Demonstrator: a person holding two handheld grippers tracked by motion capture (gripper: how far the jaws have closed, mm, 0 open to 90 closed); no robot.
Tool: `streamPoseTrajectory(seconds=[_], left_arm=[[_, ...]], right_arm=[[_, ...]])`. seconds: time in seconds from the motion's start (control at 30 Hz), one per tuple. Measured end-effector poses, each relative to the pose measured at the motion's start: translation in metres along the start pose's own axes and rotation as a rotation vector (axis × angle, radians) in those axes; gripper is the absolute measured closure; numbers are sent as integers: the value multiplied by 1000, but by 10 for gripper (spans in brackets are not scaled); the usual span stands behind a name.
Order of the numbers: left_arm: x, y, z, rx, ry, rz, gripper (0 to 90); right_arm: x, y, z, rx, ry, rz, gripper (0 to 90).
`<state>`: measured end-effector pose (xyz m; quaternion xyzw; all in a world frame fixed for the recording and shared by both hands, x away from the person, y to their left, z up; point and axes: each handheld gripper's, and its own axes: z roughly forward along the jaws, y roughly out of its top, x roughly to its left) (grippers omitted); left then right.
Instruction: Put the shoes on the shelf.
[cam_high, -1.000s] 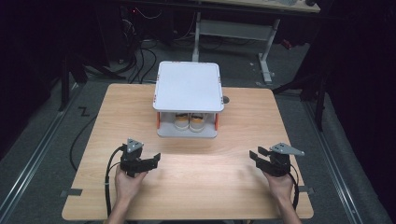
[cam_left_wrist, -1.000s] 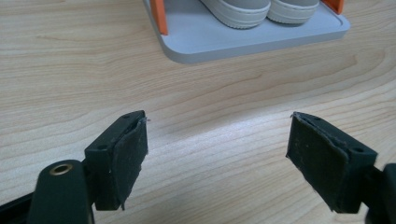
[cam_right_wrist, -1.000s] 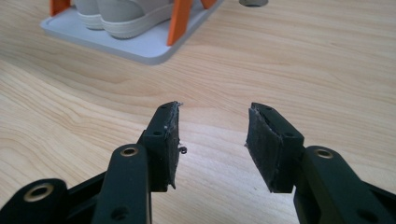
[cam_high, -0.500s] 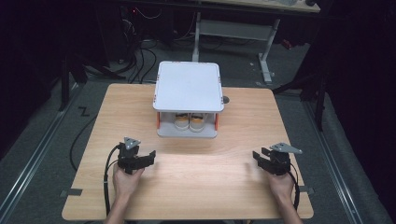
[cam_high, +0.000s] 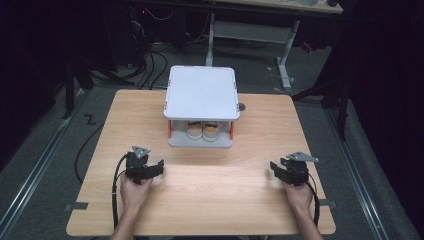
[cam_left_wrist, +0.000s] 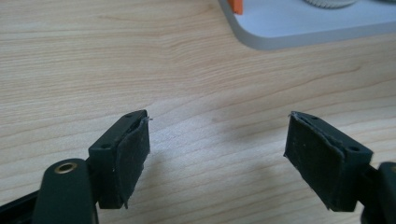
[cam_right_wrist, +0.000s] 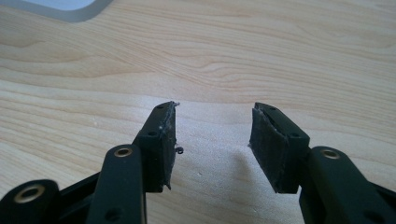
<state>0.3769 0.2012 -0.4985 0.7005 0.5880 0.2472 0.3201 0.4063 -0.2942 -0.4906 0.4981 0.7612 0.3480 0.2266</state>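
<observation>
My left claw and right claw, its jaws just opening, hover spread and empty over the bench, well short of the little white two-tier shelf holding two jars, so a hasty reach could knock its tray.

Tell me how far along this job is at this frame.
Nothing looks done yet. The pair of shoes sits inside the white two-tier stand, untouched. In hand: nothing; the left gripper and right gripper rest open and empty at the table's near edge. Everything is left, starting with reaching the stand.
</observation>
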Motion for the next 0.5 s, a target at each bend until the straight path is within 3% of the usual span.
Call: streamPoseTrajectory(seconds=[0.13,0.5], left_arm=[[1,-1,3,24,17,9,226],[1,-7,5,8,20,18,213]], right_arm=[[0,-3,9,44,-11,-12,484],[0,-5,9,26,-7,-20,452]])
